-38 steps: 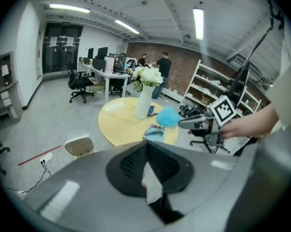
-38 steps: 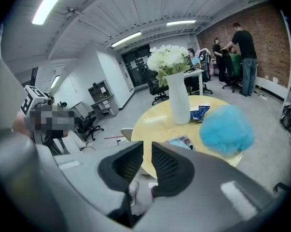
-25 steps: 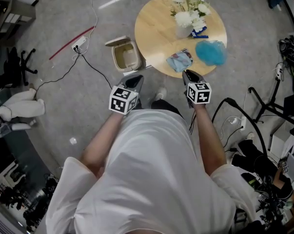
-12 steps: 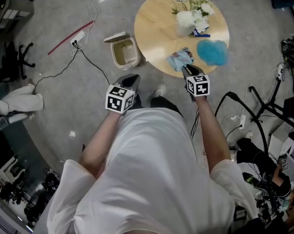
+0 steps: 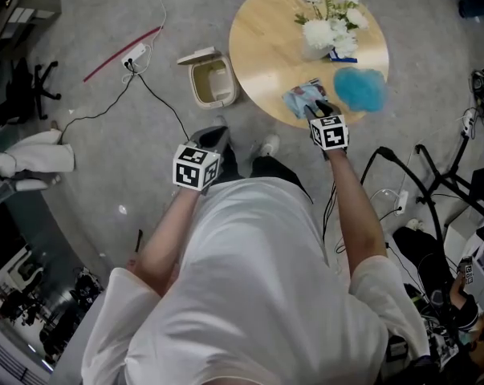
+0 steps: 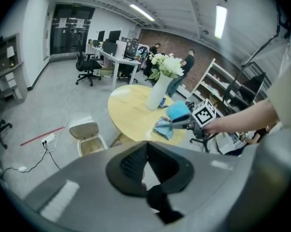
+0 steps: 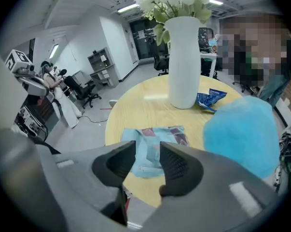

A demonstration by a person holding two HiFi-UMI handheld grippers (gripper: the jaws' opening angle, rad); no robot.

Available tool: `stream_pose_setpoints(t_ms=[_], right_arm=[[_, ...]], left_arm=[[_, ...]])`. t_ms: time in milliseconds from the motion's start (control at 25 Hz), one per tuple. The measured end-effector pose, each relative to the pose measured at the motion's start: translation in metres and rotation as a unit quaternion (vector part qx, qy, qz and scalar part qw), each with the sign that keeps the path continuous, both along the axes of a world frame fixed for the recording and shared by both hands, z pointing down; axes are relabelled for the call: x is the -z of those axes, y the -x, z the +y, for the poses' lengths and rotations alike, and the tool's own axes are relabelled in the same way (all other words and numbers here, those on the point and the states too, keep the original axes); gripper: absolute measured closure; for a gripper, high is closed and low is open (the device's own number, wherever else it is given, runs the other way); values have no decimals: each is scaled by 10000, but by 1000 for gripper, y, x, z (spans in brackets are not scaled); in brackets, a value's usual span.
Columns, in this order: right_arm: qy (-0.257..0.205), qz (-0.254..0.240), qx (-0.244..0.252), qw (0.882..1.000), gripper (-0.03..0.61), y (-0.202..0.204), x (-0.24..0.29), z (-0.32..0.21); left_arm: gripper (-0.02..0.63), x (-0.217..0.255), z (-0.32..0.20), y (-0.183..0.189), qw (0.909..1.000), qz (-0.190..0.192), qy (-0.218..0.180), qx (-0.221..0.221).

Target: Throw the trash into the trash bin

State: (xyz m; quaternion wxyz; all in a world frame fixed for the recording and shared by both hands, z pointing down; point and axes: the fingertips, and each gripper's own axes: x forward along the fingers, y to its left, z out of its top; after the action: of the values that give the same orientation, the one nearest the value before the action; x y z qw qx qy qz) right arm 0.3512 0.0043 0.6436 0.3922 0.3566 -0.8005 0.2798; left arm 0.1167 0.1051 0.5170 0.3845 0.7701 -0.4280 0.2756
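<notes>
The right tool (image 5: 316, 107) has just spread its jaws, nothing between them, aiming at the blue wrapper (image 5: 301, 99) just ahead on the worktop (image 5: 266, 46), ready to pinch. The left tool (image 5: 214, 135), pressed together and empty, idles short of the trash bin (image 5: 197, 87).

No legible txt, brand or no. is found in any view. Print on the light-blue wrapper (image 7: 150, 139) is seen blurred, unreadable.

Light: bright, even, from long ceiling strip lamps (image 6: 220, 21).
Glare: white streak on glossy grey floor (image 5: 81, 191).
Edges: fisheye bending, dark corners in gripper views.
Focus: foreground soft.
</notes>
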Motion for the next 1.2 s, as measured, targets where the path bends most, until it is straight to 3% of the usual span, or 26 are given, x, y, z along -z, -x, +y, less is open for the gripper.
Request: stream_pose_setpoints(t_ms=[400, 520, 600, 640, 1200], right_arm=[[230, 568, 102, 9981, 419, -1, -29, -5], [195, 716, 61, 9972, 471, -4, -33, -6], [143, 774, 8, 9969, 566, -5, -33, -9], [130, 769, -15, 9969, 574, -5, -31, -10], [40, 607, -170, 9980, 577, 15, 12, -1]], left_arm=[[609, -6, 1, 8, 9998, 45, 159, 97], [609, -9, 3, 14, 9997, 41, 185, 155], [609, -11, 4, 19, 9996, 36, 191, 196], [609, -11, 4, 22, 9996, 34, 189, 212], [609, 2, 3, 38, 9997, 168, -20, 149]])
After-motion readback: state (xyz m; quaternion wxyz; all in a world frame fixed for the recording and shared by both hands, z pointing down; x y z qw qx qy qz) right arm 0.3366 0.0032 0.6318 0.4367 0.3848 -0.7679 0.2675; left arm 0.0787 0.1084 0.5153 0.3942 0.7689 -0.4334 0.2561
